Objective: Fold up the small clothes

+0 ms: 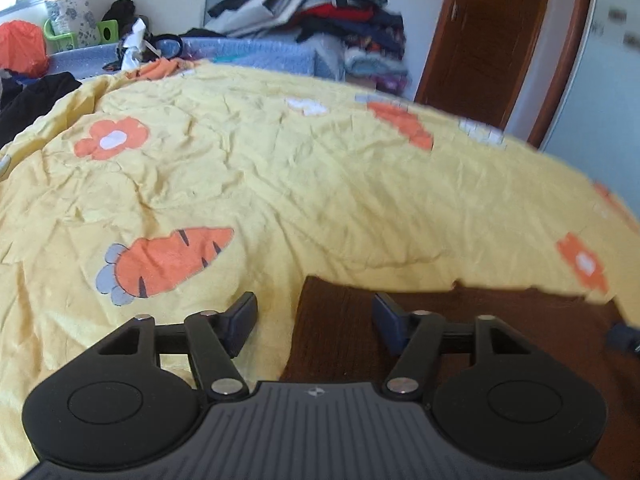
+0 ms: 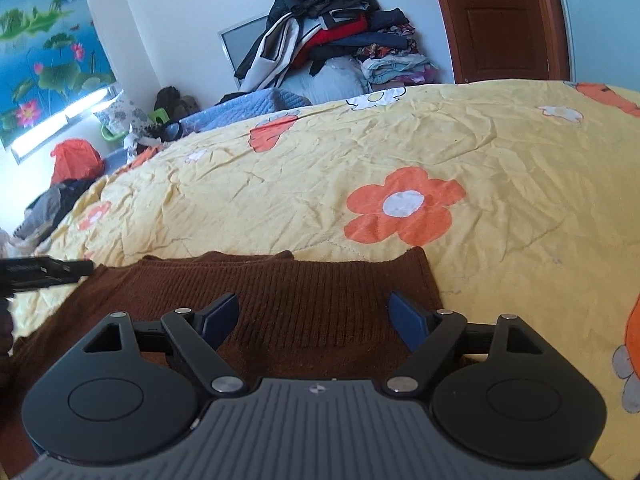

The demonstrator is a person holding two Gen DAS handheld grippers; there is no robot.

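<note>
A brown ribbed knit garment [image 2: 304,304] lies flat on the yellow quilt [image 2: 360,152] with carrot and flower prints. My right gripper [image 2: 314,322] is open and empty just above the garment's near part. My left gripper [image 1: 314,320] is open and empty over the garment's left edge [image 1: 460,320], with its left finger over the quilt [image 1: 280,184]. The left gripper's tip also shows at the left edge of the right wrist view [image 2: 44,272], beside the garment's far left corner.
A tall pile of clothes [image 2: 332,28] stands at the far wall beside a brown door [image 2: 496,20]. A blue quilted blanket [image 1: 248,54], an orange bag [image 2: 76,160] and dark clothes [image 1: 32,96] lie along the bed's far and left side.
</note>
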